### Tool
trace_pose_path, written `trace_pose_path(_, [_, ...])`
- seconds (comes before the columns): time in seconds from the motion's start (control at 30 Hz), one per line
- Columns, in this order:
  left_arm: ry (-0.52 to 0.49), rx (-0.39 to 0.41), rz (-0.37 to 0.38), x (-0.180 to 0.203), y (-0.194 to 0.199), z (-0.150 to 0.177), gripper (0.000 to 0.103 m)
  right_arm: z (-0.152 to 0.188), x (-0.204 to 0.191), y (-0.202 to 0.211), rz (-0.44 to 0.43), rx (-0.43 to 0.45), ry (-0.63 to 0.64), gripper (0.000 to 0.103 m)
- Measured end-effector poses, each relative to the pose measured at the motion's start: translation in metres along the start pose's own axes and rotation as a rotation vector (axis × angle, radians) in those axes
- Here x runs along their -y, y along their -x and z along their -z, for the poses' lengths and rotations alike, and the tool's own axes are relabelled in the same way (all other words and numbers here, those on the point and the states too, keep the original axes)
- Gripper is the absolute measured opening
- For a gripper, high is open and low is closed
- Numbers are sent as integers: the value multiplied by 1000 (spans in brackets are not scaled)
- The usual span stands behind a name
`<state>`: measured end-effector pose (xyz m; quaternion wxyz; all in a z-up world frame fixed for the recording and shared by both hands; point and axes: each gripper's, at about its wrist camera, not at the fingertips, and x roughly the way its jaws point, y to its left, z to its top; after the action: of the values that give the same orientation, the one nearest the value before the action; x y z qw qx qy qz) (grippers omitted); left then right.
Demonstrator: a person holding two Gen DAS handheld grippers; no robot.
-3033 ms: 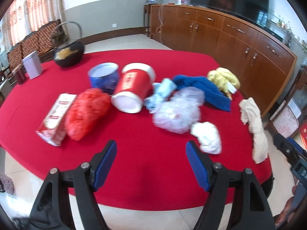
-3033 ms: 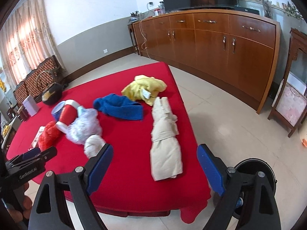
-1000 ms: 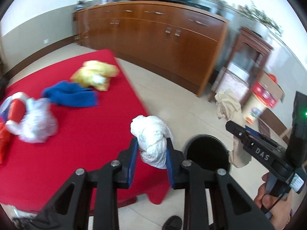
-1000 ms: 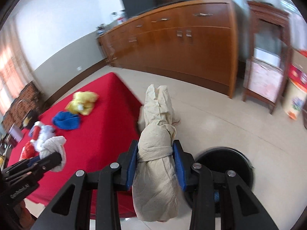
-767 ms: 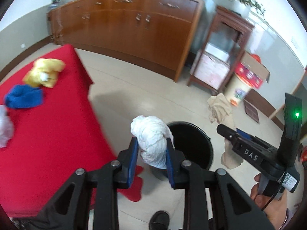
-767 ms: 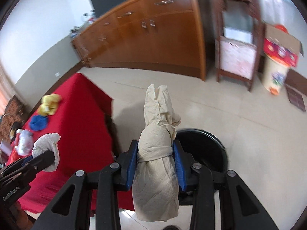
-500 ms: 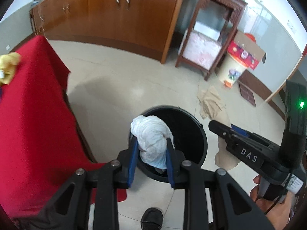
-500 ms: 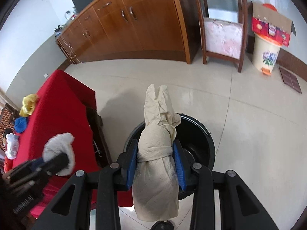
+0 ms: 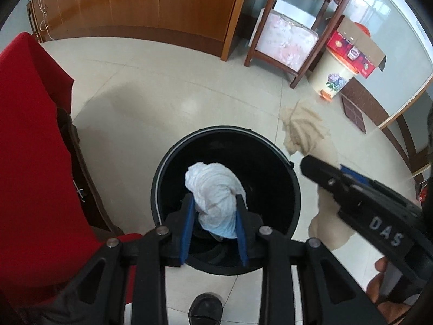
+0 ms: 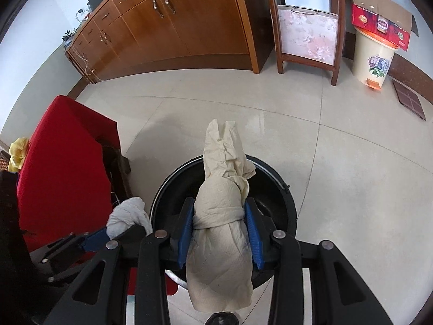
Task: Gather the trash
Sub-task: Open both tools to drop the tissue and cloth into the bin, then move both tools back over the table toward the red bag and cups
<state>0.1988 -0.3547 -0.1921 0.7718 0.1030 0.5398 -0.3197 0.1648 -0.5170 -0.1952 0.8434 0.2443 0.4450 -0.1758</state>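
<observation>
My left gripper (image 9: 215,203) is shut on a crumpled white paper wad (image 9: 216,189) and holds it over the open black trash bin (image 9: 292,187) on the floor. My right gripper (image 10: 220,211) is shut on a long beige paper bundle (image 10: 222,216) and holds it over the same bin (image 10: 281,189). In the left wrist view the right gripper (image 9: 319,168) sits at the bin's right edge with the beige bundle (image 9: 305,132) hanging from it. In the right wrist view the white wad (image 10: 127,214) shows at the bin's left rim.
The red-clothed table (image 9: 29,140) stands left of the bin, with yellow cloth (image 10: 17,151) on it. Wooden cabinets (image 10: 167,19), a wooden stand (image 10: 308,32), a cream pedal bin (image 10: 374,57) and a red carton (image 10: 381,24) line the far side. A shoe (image 9: 205,308) is near the bin.
Both grippers swung from the table to above the black bin and moved closer over it, each still holding its paper.
</observation>
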Motion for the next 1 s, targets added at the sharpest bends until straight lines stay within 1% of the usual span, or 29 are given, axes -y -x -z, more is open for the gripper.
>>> trace_pose_path(0.03, [1, -6, 0, -1, -2, -1, 37, 0, 0, 1, 9, 2, -1, 41])
trace_pose_path(0.07, [3, -10, 3, -2, -4, -1, 44, -2, 0, 0, 19, 2, -3, 44])
trace_pose_path(0.1, [4, -12, 1, -3, -4, -1, 56, -3, 1, -1, 30, 5, -9, 56])
trace_pose_path(0.13, [4, -12, -5, -4, -5, -2, 61, -5, 1, 0, 39, 11, -13, 63])
trace_pose_path(0.17, [3, -7, -14, -3, -5, -3, 68, -6, 2, 1, 47, 18, -16, 74])
trace_pose_path(0.2, [1, 3, -16, -3, -3, -4, 69, -7, 2, 3, 54, 30, -18, 75])
trace_pose_path(0.33, [2, 22, -29, -9, 2, -8, 69, -10, 4, 12, 49, 64, -44, 75])
trace_pose_path(0.43, [13, 49, -53, -15, 15, -8, 69, -12, 4, 23, 49, 97, -56, 75])
trace_pose_path(0.47, [17, 59, -59, -16, 21, -9, 69, -11, -1, 34, 52, 123, -60, 75])
trace_pose_path(0.57, [6, 105, -94, -18, 43, -8, 69, -11, -6, 43, 50, 135, -60, 75])
trace_pose_path(0.6, [3, 120, -100, -18, 53, -7, 69, -11, -11, 54, 45, 146, -60, 75])
trace_pose_path(0.63, [4, 133, -104, -19, 60, -7, 69, -11, -11, 54, 45, 146, -60, 75])
trace_pose_path(0.73, [14, 170, -119, -25, 89, -3, 69, -8, -24, 75, 35, 162, -51, 76])
trace_pose_path(0.8, [24, 193, -132, -30, 107, 1, 69, -6, -34, 90, 26, 175, -45, 80])
trace_pose_path(0.93, [70, 229, -160, -48, 141, 12, 69, 0, -63, 118, -20, 203, -5, 82])
trace_pose_path(1.0, [105, 252, -177, -63, 160, 20, 69, 5, -80, 128, -50, 210, 22, 82])
